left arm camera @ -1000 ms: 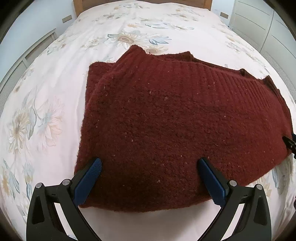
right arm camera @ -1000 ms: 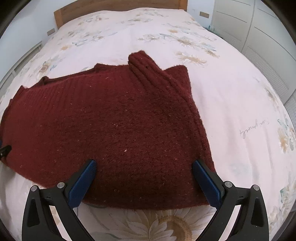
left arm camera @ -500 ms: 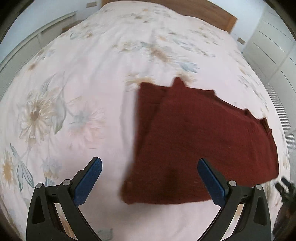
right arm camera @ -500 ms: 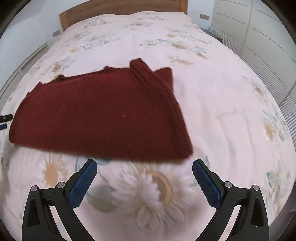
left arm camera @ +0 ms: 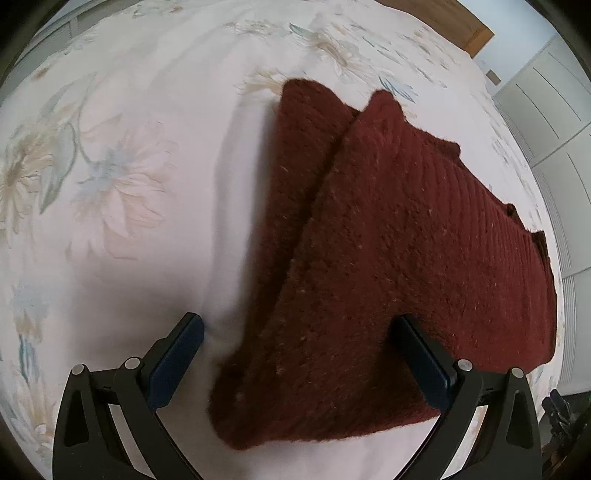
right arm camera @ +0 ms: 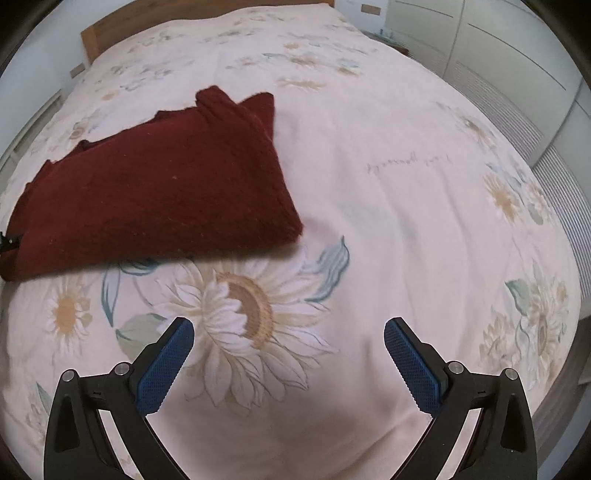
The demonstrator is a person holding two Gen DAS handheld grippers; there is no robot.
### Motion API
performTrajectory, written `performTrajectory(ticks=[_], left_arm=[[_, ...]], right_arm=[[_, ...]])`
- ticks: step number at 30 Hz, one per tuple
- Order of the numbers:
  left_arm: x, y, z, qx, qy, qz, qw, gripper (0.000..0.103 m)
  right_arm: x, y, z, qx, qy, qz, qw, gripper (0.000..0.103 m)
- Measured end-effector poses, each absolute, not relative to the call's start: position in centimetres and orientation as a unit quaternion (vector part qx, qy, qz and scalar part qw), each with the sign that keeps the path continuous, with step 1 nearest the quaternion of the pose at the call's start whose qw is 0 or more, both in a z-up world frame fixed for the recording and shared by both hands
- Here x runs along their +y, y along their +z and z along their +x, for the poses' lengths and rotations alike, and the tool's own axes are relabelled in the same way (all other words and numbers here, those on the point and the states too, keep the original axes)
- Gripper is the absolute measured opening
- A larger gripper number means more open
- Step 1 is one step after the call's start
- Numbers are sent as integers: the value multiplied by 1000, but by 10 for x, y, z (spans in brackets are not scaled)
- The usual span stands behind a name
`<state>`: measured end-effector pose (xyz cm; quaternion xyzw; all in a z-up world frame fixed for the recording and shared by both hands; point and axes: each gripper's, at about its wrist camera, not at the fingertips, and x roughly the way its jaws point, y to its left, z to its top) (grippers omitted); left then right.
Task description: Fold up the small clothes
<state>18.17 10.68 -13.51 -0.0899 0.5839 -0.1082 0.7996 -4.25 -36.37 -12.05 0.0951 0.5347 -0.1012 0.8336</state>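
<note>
A dark red knitted garment (left arm camera: 388, 258) lies folded on the floral bedspread (left arm camera: 122, 184). In the left wrist view its near left corner sits right between my left gripper's fingers, and my left gripper (left arm camera: 301, 360) is open low over that corner. In the right wrist view the same red garment (right arm camera: 159, 188) lies at the upper left, well away. My right gripper (right arm camera: 288, 365) is open above a printed sunflower, with nothing between its fingers. The left gripper's tip shows at the left edge of the right wrist view, by the garment's far side.
The bed's wooden headboard (right arm camera: 199, 22) is at the far end. White wardrobe doors (right arm camera: 498, 66) run along the right side of the bed. The bed's right edge (right arm camera: 569, 332) drops off near my right gripper.
Both grippers pulled back from the garment's front edge. The left swung to the garment's left corner and came in close. The right moved back and rightward, so the garment now lies far left.
</note>
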Motion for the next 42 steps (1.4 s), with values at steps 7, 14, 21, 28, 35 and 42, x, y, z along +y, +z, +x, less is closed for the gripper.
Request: performTrajectory(ticks=[7,14,21,28,35,42], left_arm=[[103,-140,185,598,-128,-71,788,99],[97,-131,185,607,-165,-83,773,54],[96,-117,185,618,-152,-108,763,31],[77,-56,176,589,-155,-92,788,29],[13,8,173,556,-197,-70,804,26],[-87,36,176,532,-245,-41,809,24]], right_arm=[[-364,-129,-47,538,-95,105,831,103],[-367,-128,-53,527,-89,118,837,103],[-382,-119,-60,511,-88,138,844,103],[-402,-106,-61,491,-92,149,853,103],[-423,-88,-58,464,-96,160,866,103],[-446,-66,-57,434,-109,166,879,103]])
